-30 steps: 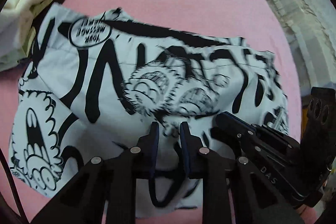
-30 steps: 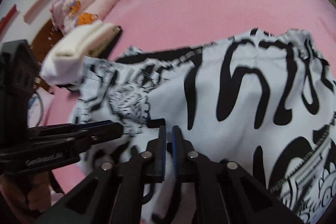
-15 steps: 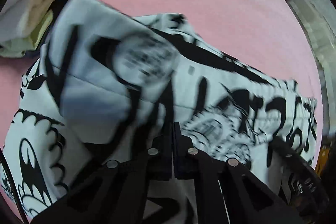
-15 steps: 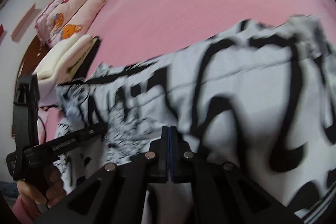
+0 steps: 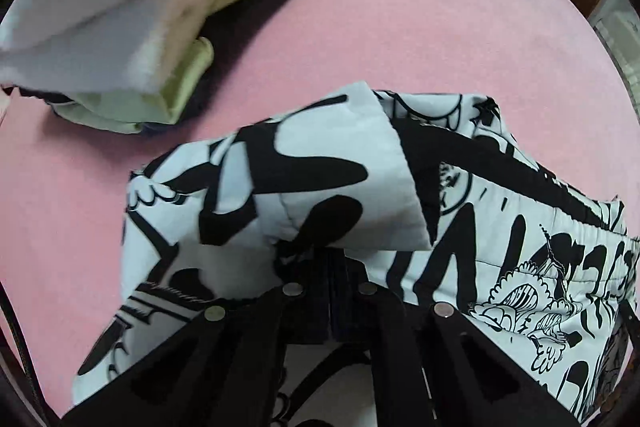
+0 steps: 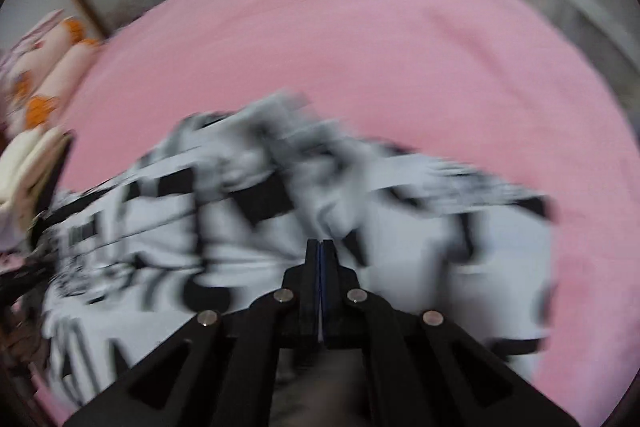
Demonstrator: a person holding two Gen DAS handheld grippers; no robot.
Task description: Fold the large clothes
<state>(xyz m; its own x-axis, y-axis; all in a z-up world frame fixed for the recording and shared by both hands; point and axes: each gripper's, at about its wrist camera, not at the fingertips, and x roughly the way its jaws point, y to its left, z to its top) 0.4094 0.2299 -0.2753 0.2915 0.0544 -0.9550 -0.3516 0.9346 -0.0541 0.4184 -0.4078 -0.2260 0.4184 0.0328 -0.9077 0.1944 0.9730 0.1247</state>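
Each camera sits just behind its own tool, looking forward and down along the fingers, very close to the printed garment [image 5: 328, 195]. The left view faces the folded pile [image 5: 132, 7]; the right, blurred, faces the wall. Both share the garment [image 6: 280, 227] and pink bed [image 6: 360, 47].

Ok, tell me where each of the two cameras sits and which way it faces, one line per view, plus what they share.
Left wrist: on the left gripper, looking along its shut fingers at the printed garment it lifts; folded stack beyond.
Right wrist: on the right gripper, fingers shut on the same garment, blurred; bear-print bedding far left.
Shared: garment, pink bedspread, cream stack.
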